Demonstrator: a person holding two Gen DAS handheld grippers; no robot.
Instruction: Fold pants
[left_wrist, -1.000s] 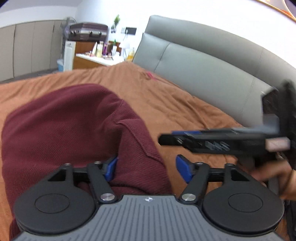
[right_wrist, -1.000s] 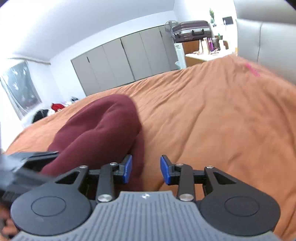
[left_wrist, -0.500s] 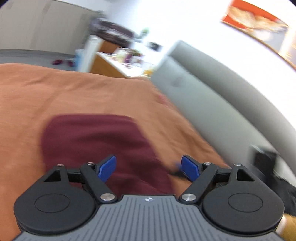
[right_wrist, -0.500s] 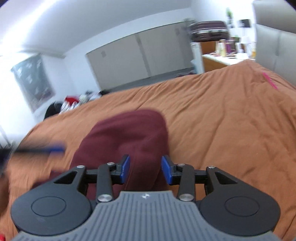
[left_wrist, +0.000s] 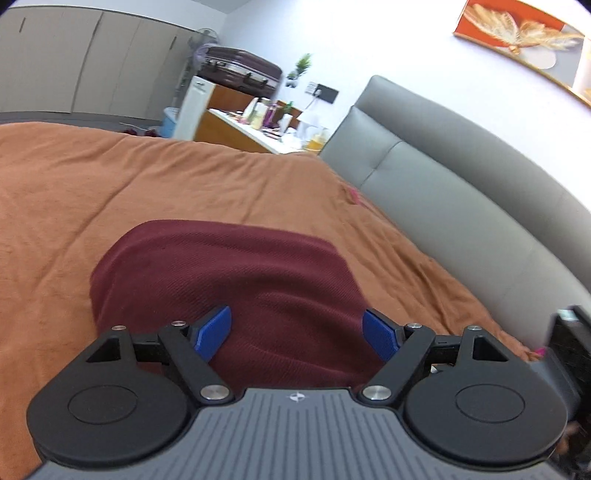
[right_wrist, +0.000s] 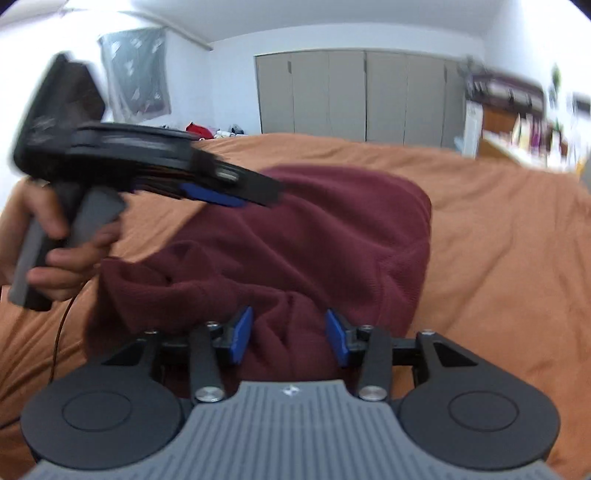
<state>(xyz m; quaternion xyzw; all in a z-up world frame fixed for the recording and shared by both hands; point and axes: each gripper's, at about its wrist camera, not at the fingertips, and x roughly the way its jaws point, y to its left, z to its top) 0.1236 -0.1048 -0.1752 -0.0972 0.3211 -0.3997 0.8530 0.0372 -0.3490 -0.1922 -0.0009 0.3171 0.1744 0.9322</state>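
The dark red pants (left_wrist: 229, 280) lie folded in a bundle on the orange bedspread (left_wrist: 110, 184). My left gripper (left_wrist: 297, 334) is open and hovers above their near edge, holding nothing. The right wrist view shows the pants (right_wrist: 325, 236) with a rumpled near end. My right gripper (right_wrist: 289, 334) is open just over that rumpled cloth, its blue pads apart with fabric below them. The left gripper (right_wrist: 236, 192) appears there, held in a hand above the pants' left side.
A grey padded headboard (left_wrist: 461, 206) runs along the right. A bedside counter with bottles (left_wrist: 266, 122), a suitcase (left_wrist: 240, 72) and grey wardrobes (right_wrist: 362, 96) stand beyond the bed. The orange bedspread (right_wrist: 517, 240) spreads around the pants.
Both grippers have lifted back from the pants. The left jaws have opened wider. The right gripper swung left, so the left gripper now shows above the pants.
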